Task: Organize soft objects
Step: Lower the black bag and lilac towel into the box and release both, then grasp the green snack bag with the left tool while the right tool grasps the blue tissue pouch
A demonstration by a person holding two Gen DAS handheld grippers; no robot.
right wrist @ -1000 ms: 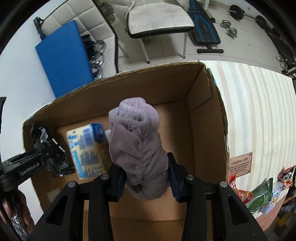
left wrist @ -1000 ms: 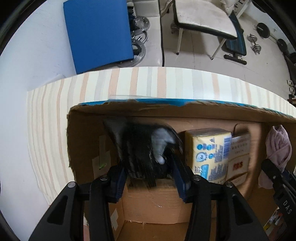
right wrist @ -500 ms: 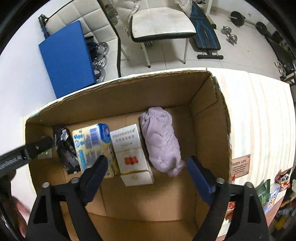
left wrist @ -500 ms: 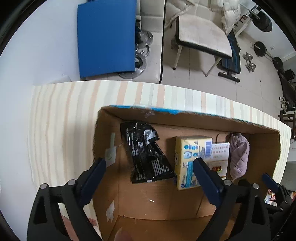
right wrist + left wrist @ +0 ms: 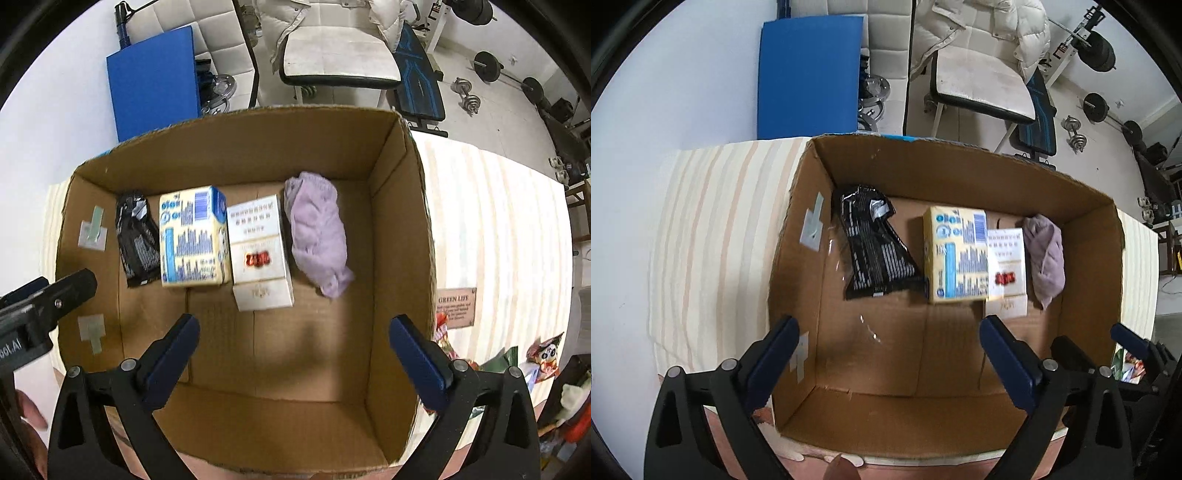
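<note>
An open cardboard box (image 5: 960, 173) (image 5: 399, 229) holds a row of items on its floor: a black foil pouch (image 5: 875, 251) (image 5: 137, 240), a yellow and blue tissue pack (image 5: 955, 254) (image 5: 192, 236), a white carton with a red mark (image 5: 1005, 269) (image 5: 258, 251) and a lilac cloth (image 5: 1045, 254) (image 5: 317, 232). My left gripper (image 5: 886, 358) is open and empty above the box's near half. My right gripper (image 5: 293, 354) is open and empty above the box's near half, below the carton and cloth.
The box sits on a striped tablecloth (image 5: 713, 236) (image 5: 495, 229). Snack packets (image 5: 543, 354) and a small sign (image 5: 456, 304) lie right of the box. A blue panel (image 5: 809, 74), a chair (image 5: 982, 85) and weights (image 5: 491, 70) stand on the floor behind.
My left gripper let go of the black pouch and my right let go of the lilac cloth; both now lie in the box. Both grippers opened and pulled back upward.
</note>
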